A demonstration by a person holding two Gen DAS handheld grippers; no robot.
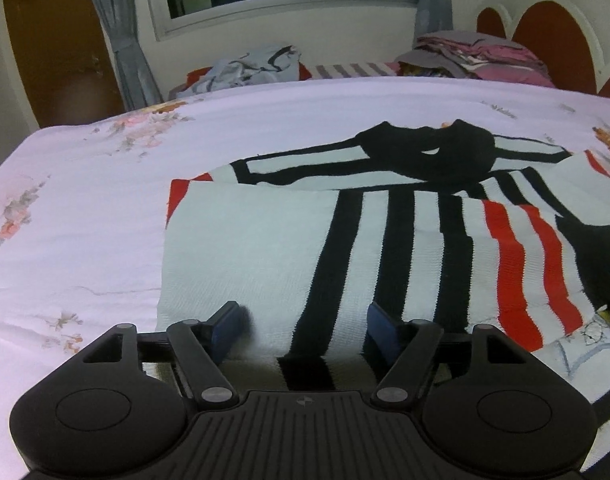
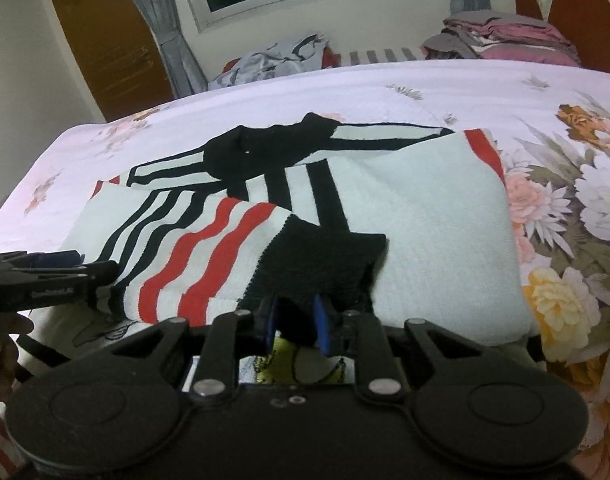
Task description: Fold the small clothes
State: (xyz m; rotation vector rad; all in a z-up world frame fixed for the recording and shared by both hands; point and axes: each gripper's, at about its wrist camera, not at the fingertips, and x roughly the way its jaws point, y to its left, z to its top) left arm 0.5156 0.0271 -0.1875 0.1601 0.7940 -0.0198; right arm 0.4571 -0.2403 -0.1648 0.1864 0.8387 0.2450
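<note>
A small white knit sweater (image 1: 265, 240) with black and red stripes and a black collar lies on the bed; it also shows in the right wrist view (image 2: 425, 220). Its sleeve with red stripes and a black cuff (image 2: 325, 264) is folded across the body. My left gripper (image 1: 305, 332) is open, its jaws wide apart over the sweater's near hem. My right gripper (image 2: 299, 320) is shut on the black cuff. The left gripper (image 2: 45, 276) also shows at the left edge of the right wrist view.
The bed sheet (image 1: 85, 200) is white with flower prints, large flowers at the right (image 2: 565, 220). A crumpled grey garment (image 1: 249, 68) and a stack of folded clothes (image 1: 477, 56) lie at the far side, under a window. A wooden door (image 1: 57, 40) stands at left.
</note>
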